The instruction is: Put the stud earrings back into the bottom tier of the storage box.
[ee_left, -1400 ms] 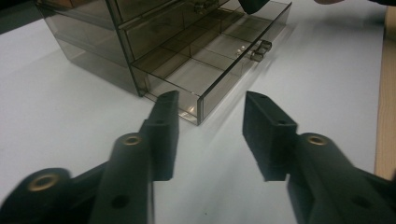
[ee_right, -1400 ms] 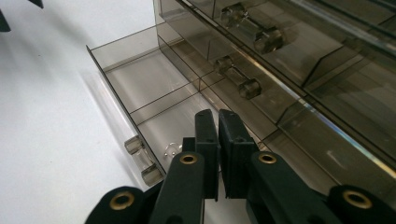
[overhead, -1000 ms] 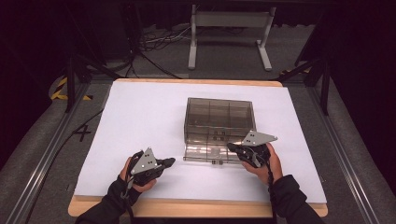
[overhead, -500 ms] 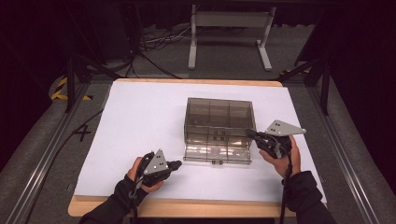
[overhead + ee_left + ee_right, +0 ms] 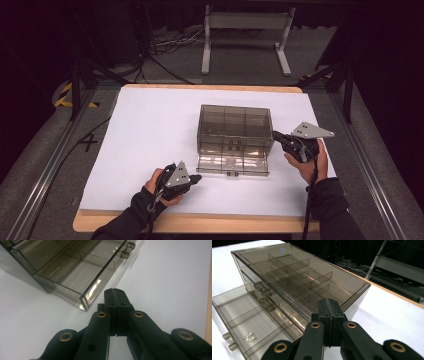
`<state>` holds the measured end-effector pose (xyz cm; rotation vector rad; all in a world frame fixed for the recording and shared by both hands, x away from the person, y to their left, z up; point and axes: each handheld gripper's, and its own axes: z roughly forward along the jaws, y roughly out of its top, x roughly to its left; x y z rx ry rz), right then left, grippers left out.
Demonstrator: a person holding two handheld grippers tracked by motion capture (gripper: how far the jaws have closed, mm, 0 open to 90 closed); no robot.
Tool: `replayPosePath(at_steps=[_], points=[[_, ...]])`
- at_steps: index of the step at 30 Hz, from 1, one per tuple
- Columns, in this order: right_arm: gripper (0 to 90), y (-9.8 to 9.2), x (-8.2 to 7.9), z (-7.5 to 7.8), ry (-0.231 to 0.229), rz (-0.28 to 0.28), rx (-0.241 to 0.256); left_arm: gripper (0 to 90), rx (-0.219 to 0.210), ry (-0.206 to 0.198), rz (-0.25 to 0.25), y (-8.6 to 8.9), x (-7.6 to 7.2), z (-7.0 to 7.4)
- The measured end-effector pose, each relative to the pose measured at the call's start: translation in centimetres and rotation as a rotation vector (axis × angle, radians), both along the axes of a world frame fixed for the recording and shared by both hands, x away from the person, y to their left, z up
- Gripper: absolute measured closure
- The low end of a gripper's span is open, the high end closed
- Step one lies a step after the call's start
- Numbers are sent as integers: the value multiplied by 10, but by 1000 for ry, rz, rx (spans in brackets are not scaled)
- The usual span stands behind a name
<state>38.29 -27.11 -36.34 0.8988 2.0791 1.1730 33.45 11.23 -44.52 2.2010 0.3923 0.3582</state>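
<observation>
A smoky, see-through drawer cabinet (image 5: pixel 235 131) sits near the middle of the white worktop (image 5: pixel 145 125), and everything here is placed against it. Its bottom drawer (image 5: pixel 233 163) is pulled well out toward you; the two drawers above it appear pushed in. In the right gripper view, the open drawer is divided into compartments, and one small clear ring-shaped piece (image 5: pixel 249 336) lies in a compartment toward the drawer's front edge. Your right tool (image 5: pixel 278 137) rests just beside the cabinet's right end, level with the upper drawers, its jaws pressed together and gripping nothing. Your left tool (image 5: pixel 196 178) lies just off the open drawer's front left corner, near its front wall but not touching it, also closed with nothing between its jaws. Judging from this, the opening step looks done: the drawer is out and its contents are reachable. What seems left is either working with the small clear piece or sliding the drawer back in; neither tool is yet on the drawer's twin knobs (image 5: pixel 127 249).
</observation>
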Motion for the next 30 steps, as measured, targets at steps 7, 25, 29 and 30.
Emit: replayPosePath(at_steps=[7,25,29,30], points=[[900,1,5,-4,11,-9,-10,900,19,8,-23,-16,3,-3],[900,6,8,-5,-1,-23,-27,900,77,-3,-58,-53,12,-4],[900,6,9,-5,-2,-25,-23,900,74,-4,-56,-56,13,-3],[900,6,8,-5,-1,-25,-20,900,78,-8,-53,-56,14,-2]])
